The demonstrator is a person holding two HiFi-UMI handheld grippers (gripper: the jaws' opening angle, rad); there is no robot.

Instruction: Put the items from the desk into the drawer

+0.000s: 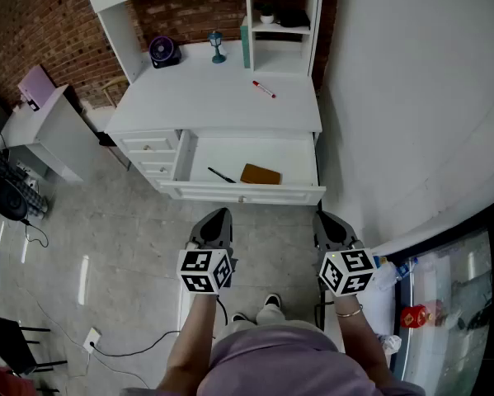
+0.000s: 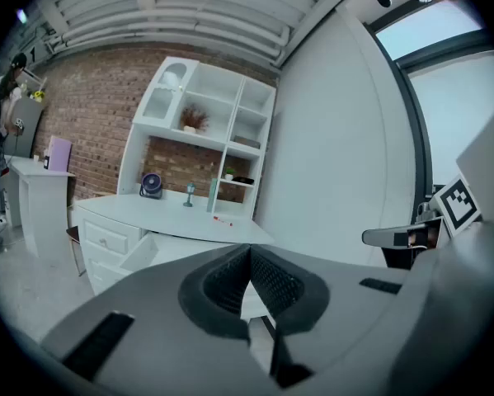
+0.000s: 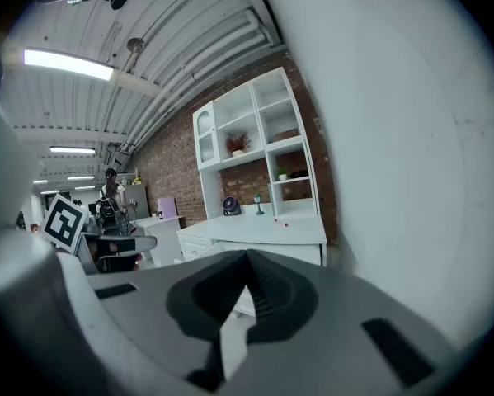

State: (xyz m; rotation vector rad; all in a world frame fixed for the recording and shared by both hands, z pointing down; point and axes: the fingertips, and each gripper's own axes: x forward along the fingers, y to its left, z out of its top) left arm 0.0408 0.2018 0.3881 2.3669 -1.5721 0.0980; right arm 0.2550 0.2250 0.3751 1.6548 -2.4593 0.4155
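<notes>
The hutch is chopped off by the top edge at 12 o'clock. The back of the drawer is hidden under the desktop. The thin dark thing lying in it, at 9 o'clock from the brown flat item, is too small to be named, maybe a pen. The dark bits on the hutch's shelf at 1 o'clock can't be made out either.

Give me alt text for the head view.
A white desk stands with its wide drawer open, holding a flat brown rectangular pad and a black pen. A red marker lies on the desktop; the left gripper and right gripper hover in front, shut and empty.
</notes>
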